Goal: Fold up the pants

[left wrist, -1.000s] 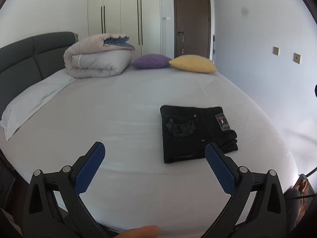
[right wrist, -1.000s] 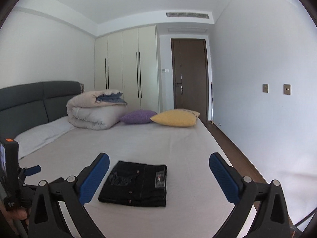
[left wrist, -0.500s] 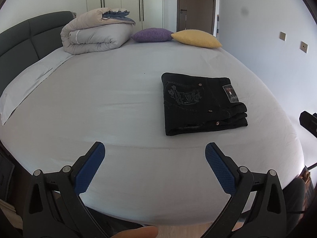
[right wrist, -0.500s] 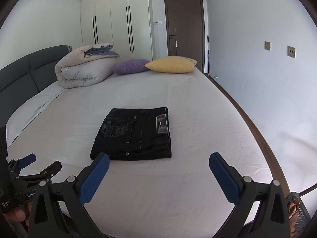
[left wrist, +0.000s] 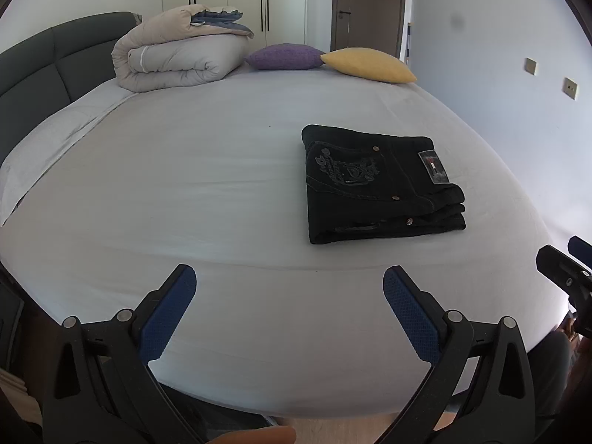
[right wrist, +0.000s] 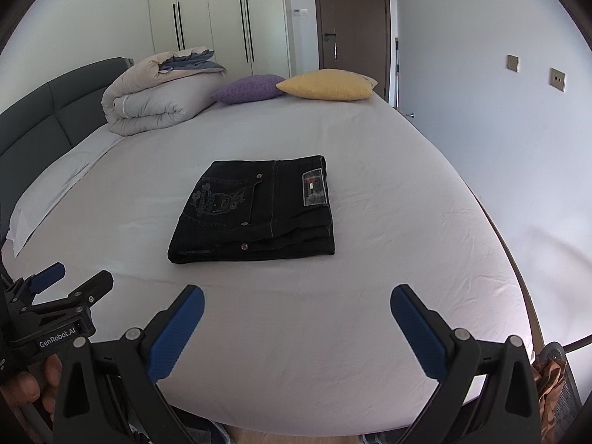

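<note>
Black pants lie folded into a flat rectangle on the white bed sheet, right of centre in the left wrist view. The right wrist view shows the same pants in the middle of the bed, pocket embroidery and a label patch facing up. My left gripper hovers open over the bed's near edge, short of the pants, holding nothing. My right gripper is open too, just in front of the pants and apart from them. The left gripper also shows at the right wrist view's left edge.
A rolled beige duvet, a purple cushion and a yellow cushion sit at the far end of the bed. A dark grey headboard runs along the left. Wardrobe doors and a brown door stand behind; a wall is on the right.
Both grippers have tipped downward and drawn nearer the bed, so the pants sit higher and larger in each view. Both stayed open. The pants have not moved.
</note>
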A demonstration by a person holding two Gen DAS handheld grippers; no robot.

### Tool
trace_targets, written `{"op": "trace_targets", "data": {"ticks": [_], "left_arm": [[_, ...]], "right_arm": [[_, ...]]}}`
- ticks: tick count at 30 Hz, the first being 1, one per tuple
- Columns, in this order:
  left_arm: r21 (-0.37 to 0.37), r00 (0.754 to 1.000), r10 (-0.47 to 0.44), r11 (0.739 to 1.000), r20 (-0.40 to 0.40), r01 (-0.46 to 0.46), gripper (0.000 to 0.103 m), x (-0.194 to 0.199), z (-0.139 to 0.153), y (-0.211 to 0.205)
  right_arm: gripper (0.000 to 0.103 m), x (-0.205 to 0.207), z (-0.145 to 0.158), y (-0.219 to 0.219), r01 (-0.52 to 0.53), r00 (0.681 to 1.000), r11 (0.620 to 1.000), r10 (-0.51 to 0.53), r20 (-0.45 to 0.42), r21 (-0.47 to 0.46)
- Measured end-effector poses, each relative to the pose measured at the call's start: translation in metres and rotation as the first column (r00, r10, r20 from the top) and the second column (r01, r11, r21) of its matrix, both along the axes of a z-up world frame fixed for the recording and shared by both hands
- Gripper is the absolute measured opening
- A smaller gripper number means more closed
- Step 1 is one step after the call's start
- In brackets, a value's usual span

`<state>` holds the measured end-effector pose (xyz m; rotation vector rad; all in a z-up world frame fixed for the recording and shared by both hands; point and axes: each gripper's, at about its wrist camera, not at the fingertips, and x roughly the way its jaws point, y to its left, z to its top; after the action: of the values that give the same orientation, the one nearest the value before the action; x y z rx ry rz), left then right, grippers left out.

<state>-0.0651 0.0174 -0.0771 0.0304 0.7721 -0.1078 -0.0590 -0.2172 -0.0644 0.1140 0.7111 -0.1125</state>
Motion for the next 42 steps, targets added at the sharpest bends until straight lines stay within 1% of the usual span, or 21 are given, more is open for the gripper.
{"op": "trace_targets", "data": {"ticks": [42], "left_arm": [[-0.014,1.000,0.005,1.000,-0.019,-0.005,0.103,0.0019,-0.0094,-0.0015]], "right_arm": [[0.103,-0.0006,-0.0041,0.0004,-0.005,1.000,1.000,0.005,-0.010,0.000]]}}
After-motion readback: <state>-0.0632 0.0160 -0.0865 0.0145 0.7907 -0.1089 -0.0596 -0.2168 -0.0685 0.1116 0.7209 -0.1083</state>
